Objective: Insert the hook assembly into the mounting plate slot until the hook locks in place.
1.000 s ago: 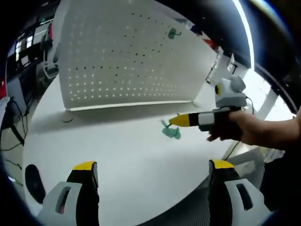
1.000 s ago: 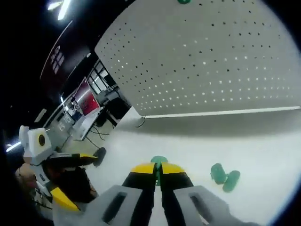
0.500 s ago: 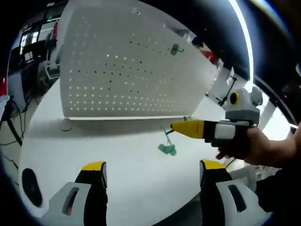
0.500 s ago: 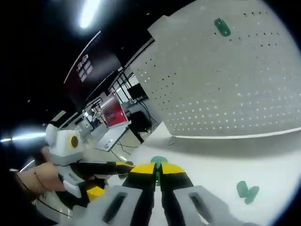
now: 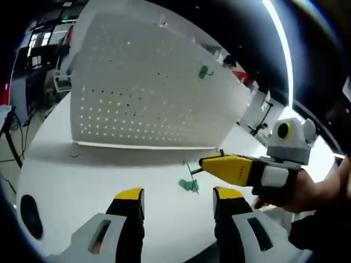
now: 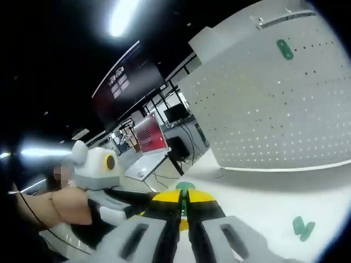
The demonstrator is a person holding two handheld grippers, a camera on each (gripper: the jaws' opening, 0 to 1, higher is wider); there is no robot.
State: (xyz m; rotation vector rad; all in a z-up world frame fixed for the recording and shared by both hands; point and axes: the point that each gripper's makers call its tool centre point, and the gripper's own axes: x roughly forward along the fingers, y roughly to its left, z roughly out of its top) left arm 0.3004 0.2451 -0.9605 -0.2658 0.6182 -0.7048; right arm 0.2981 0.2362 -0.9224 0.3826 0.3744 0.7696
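Yellow-tipped fingers of the right gripper are pressing tight together on a small green hook, which is poking up from between the tips. In the left gripper view this same gripper is reaching in from the right in a person's hand, with a thin green stem sticking out past its tip. The left gripper is sitting with its fingers a moderate gap apart, holding nothing. Just ahead of that gap, loose green hooks are lying on the white tabletop; in the right gripper view they are lying to the right of the fingers. Beyond them the white pegboard is standing upright on the tabletop, carrying one green hook near its upper right.
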